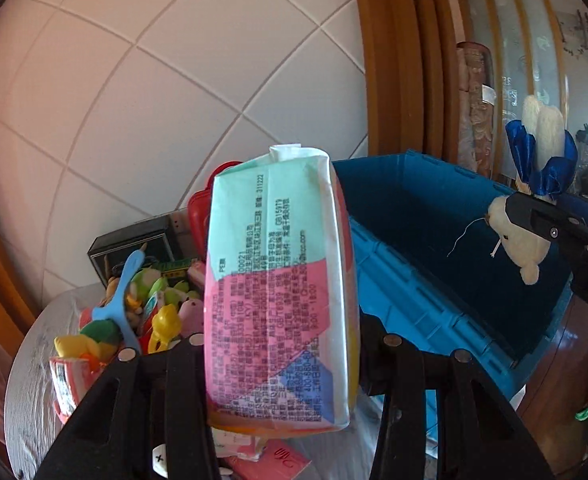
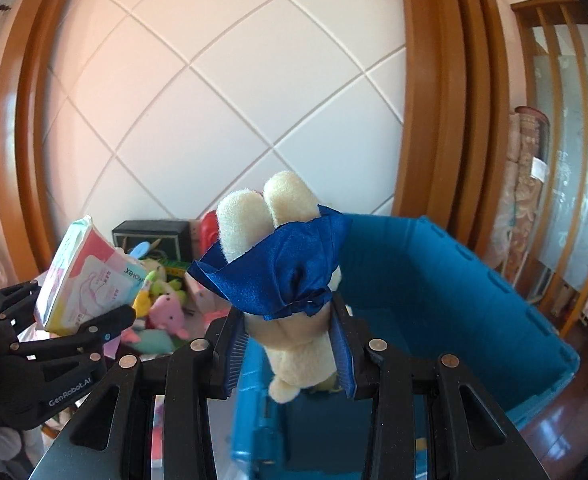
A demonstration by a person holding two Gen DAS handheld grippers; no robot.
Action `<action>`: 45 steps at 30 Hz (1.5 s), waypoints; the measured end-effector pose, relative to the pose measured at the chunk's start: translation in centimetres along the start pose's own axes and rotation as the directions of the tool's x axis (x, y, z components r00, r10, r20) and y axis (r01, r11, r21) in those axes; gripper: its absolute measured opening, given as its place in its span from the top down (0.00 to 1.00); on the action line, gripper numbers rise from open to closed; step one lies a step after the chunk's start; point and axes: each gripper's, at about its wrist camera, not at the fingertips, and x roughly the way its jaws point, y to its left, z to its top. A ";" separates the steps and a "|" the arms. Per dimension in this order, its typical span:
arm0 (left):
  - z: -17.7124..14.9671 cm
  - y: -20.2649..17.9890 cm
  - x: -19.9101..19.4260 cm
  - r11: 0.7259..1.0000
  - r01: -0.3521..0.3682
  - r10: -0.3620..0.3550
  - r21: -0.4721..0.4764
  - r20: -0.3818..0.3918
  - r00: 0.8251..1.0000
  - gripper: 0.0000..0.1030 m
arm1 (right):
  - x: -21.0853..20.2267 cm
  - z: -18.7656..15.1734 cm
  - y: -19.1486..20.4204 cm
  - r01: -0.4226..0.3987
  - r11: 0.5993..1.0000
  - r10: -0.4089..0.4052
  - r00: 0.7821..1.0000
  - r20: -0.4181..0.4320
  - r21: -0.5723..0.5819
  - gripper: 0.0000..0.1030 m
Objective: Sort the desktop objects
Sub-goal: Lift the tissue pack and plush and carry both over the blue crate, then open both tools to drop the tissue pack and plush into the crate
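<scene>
Biggest thing: blue plastic crate [image 2: 454,300], open top, sits ahead of and below the right gripper [image 2: 289,344], stretching off to its right side; from the left gripper [image 1: 281,344] it lies ahead and to the right. Inside looks bare as far as visible.

Next, the round table [image 1: 25,380] w/ pale grey cloth, below and left of the left gripper. On it a heap of small toys [image 1: 149,312]: plush bits in yellow, green, pink, a light blue plastic piece sticking up. Behind the heap a dark box [image 1: 133,240] and a red item [image 1: 201,208], partly hidden by the pack.

Pack of pads/tissues [image 1: 277,292], mint, pink and blue wrap w/ small print, stands on end between the left gripper's fingers, both pads pressing its sides, so gripper is clamped on it. Held up off the table, above the heap and just left of the crate edge. In the right wrist view the same pack [image 2: 89,276] shows tilted, to the left of the right gripper.

Cream plush rabbit [image 2: 294,320] w/ blue satin bow [image 2: 281,272] is squeezed between the right gripper's pads, ears pointing up, body hanging down, over the crate's near wall. From the left wrist view it sits far right, above the crate.
</scene>
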 end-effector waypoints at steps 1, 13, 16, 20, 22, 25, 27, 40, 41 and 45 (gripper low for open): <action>0.7 -1.2 0.3 1.000 0.006 -0.006 0.013 0.001 1.000 0.58 | -0.2 0.3 -1.2 0.026 1.000 -0.026 1.000 0.003 -0.002 0.64; 5.7 -15.9 6.3 0.984 0.126 -0.114 0.129 -0.098 0.989 0.58 | 2.5 0.3 -15.2 0.217 0.976 -0.212 0.969 -0.128 0.028 0.64; 5.8 -17.1 7.9 0.982 0.143 -0.126 0.127 -0.135 0.983 0.58 | 3.4 -0.5 -17.8 0.244 0.969 -0.236 0.959 -0.157 0.031 0.64; 6.1 -18.3 8.7 0.980 0.140 -0.118 0.140 -0.155 0.981 0.58 | 3.7 -1.0 -19.3 0.271 0.962 -0.267 0.947 -0.177 -0.001 0.64; 6.2 -18.6 8.9 0.979 0.142 -0.118 0.146 -0.163 0.980 0.58 | 3.8 -1.2 -19.5 0.276 0.961 -0.274 0.945 -0.181 -0.010 0.64; 6.4 -18.9 9.0 0.978 0.148 -0.120 0.145 -0.182 0.976 0.56 | 4.2 -1.2 -19.9 0.272 0.962 -0.271 0.944 -0.190 -0.021 0.64; 6.5 -18.9 9.1 0.979 0.150 -0.121 0.135 -0.200 0.972 0.54 | 4.6 -1.0 -20.5 0.258 0.966 -0.257 0.947 -0.194 -0.020 0.64; 6.4 -17.9 6.5 0.978 0.141 -0.114 0.150 -0.177 0.978 0.32 | 3.3 -0.2 -19.8 0.218 0.976 -0.213 0.962 -0.172 0.011 0.00; 6.3 -17.8 6.3 0.979 0.142 -0.115 0.147 -0.178 0.977 0.31 | 3.1 0.0 -19.7 0.217 0.976 -0.213 0.962 -0.172 0.007 0.00; 5.8 -16.6 5.5 0.978 0.174 -0.149 0.116 -0.192 0.970 0.29 | 1.8 0.1 -18.9 0.215 0.977 -0.212 0.962 -0.169 -0.003 0.00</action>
